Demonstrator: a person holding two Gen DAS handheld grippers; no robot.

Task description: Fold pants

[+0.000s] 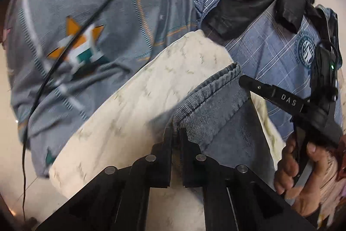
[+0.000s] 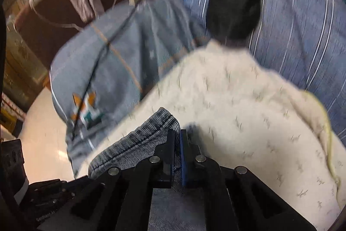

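Blue denim pants (image 1: pixel 218 105) lie over a cream patterned blanket (image 1: pixel 134 105), their hemmed edge raised. My left gripper (image 1: pixel 175 129) is shut on that hem at its near corner, the cloth pinched between both black fingers. In the same view my right gripper (image 1: pixel 243 79) comes in from the right, a hand around its handle, its tip clamped on the hem's far corner. From the right wrist view the pants (image 2: pixel 138 140) bunch to the left of my right gripper (image 2: pixel 177 133), which is shut on the denim edge with the cloth running back between its fingers.
A grey bedsheet with an orange and teal star print (image 1: pixel 82 44) covers the surface behind the blanket, and a black cable (image 1: pixel 71 40) runs across it. A person in a blue checked shirt (image 1: pixel 270 51) stands close on the right. Pale floor (image 2: pixel 43 133) shows at left.
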